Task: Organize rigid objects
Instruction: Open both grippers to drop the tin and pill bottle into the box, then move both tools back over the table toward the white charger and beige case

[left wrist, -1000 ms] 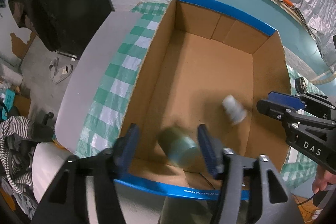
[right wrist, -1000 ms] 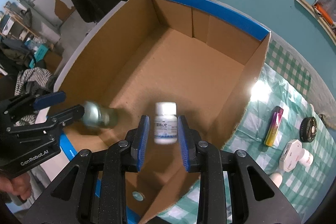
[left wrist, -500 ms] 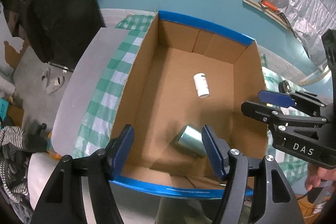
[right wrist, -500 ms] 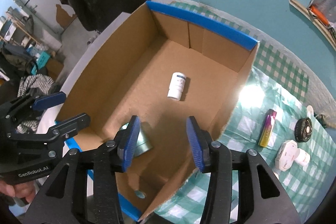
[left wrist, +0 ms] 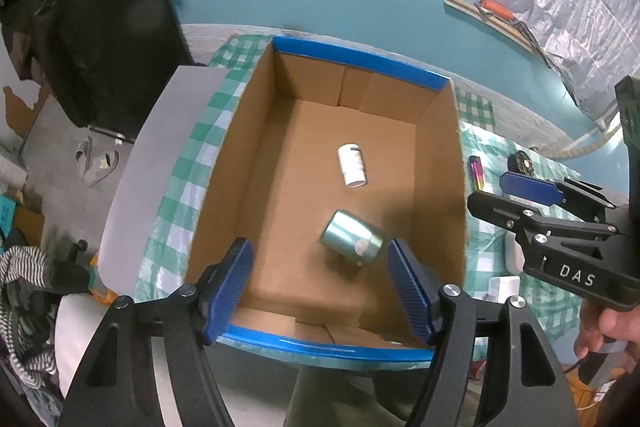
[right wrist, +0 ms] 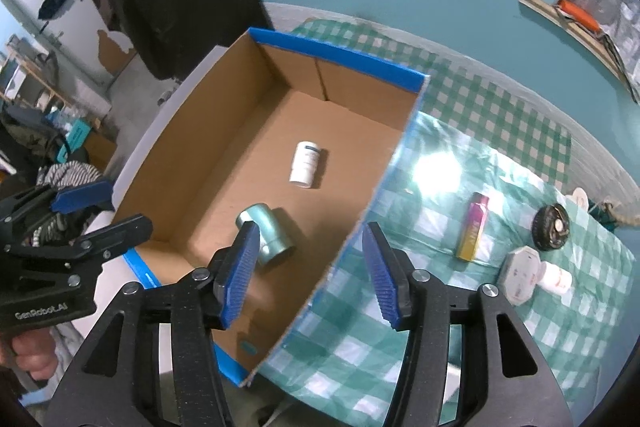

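An open cardboard box point(left wrist: 440, 163) point(right wrist: 384, 179) with blue-taped edges stands on a green checked tablecloth. A metal cup point(left wrist: 351, 242) point(right wrist: 265, 231) and a white pill bottle point(left wrist: 351, 166) point(right wrist: 306, 163) lie on their sides on the box floor. My left gripper point(left wrist: 320, 283) is open and empty above the box's near edge. My right gripper point(right wrist: 310, 275) is open and empty above the box's right wall. On the cloth to the right lie a pink and yellow lighter point(right wrist: 474, 227), a black round object point(right wrist: 551, 233) and a white jar with its lid point(right wrist: 534, 275).
The right gripper shows at the right of the left wrist view point(left wrist: 560, 227); the left gripper shows at the left of the right wrist view point(right wrist: 68, 227). The table's grey edge point(left wrist: 160, 147) runs left of the box. A teal wall stands behind.
The cup and the pill bottle have dropped and now lie at rest in the box. Both grippers have opened wider and risen; the right one has shifted right.
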The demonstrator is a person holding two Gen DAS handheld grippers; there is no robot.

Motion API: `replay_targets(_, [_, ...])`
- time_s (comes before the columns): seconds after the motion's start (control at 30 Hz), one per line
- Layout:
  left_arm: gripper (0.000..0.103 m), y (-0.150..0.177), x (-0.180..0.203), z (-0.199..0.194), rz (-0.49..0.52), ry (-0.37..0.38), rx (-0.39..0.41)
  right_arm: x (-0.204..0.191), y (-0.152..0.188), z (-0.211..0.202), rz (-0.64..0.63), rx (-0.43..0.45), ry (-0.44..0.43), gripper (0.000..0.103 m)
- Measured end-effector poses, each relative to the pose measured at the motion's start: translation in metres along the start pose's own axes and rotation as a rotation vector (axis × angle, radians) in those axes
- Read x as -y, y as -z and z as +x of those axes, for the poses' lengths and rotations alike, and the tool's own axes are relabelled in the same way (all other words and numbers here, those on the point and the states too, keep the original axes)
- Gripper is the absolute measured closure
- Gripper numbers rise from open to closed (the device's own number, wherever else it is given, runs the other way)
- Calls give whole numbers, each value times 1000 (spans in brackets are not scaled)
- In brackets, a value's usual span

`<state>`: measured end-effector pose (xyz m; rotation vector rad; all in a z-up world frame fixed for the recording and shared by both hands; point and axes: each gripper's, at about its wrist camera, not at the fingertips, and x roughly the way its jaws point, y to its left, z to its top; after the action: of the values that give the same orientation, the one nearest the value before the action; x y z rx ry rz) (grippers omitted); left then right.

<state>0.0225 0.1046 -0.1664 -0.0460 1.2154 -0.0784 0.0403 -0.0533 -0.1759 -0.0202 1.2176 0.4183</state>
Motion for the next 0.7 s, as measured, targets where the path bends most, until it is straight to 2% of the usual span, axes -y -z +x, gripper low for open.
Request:
replay_targets(0.23, [28,0,22,-7,40,24,8,21,10,-11,36,5,22,48])
replay_targets(0.7, [28,3,66,3,95,82,-20,81,49,-30,146,-15,98,48])
